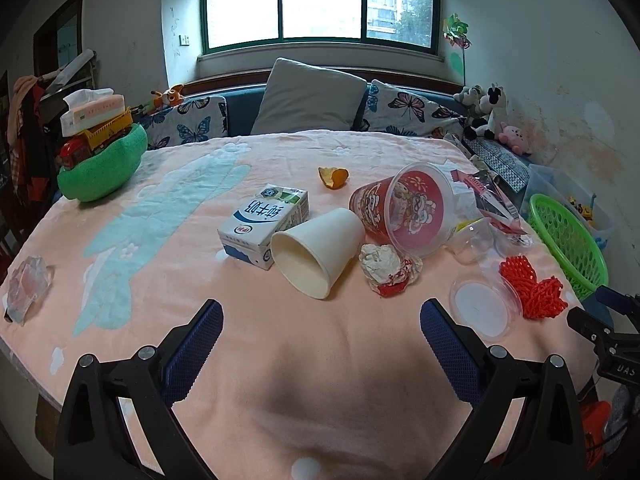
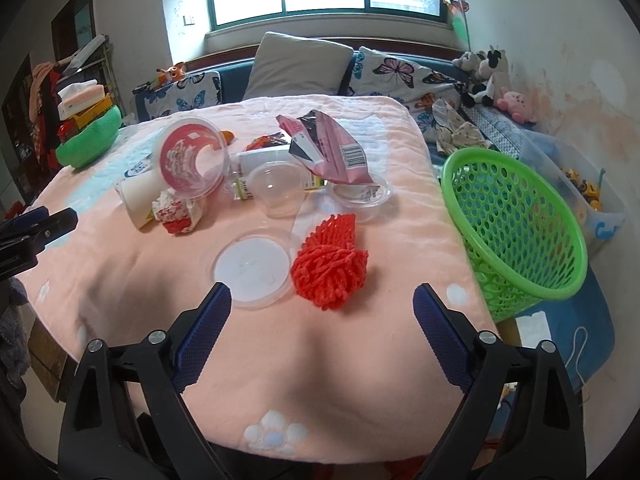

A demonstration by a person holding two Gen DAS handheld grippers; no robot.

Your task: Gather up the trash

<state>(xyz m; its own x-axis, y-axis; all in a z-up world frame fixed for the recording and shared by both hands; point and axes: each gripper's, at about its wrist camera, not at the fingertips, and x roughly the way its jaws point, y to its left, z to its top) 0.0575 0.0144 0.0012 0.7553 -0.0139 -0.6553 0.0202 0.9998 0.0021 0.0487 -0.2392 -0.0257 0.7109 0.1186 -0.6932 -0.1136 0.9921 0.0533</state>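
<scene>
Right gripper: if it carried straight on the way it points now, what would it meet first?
Probably the red foam net, which lies just ahead between the open fingers of the right gripper. The clear round lid sits slightly left of that line; depth is hard to judge through the fisheye.

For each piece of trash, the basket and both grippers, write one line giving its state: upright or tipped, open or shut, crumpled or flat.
Paper cup: on its side, mouth toward camera.
Red printed tub: tipped over, open.
Milk carton: lying flat.
Paper wad: crumpled.
Clear lid: flat on the blanket.
Red foam net: bunched.
Pink wrapper: torn open.
Green basket: tilted, looks empty.
Left gripper: open, empty.
Right gripper: open, empty.
</scene>
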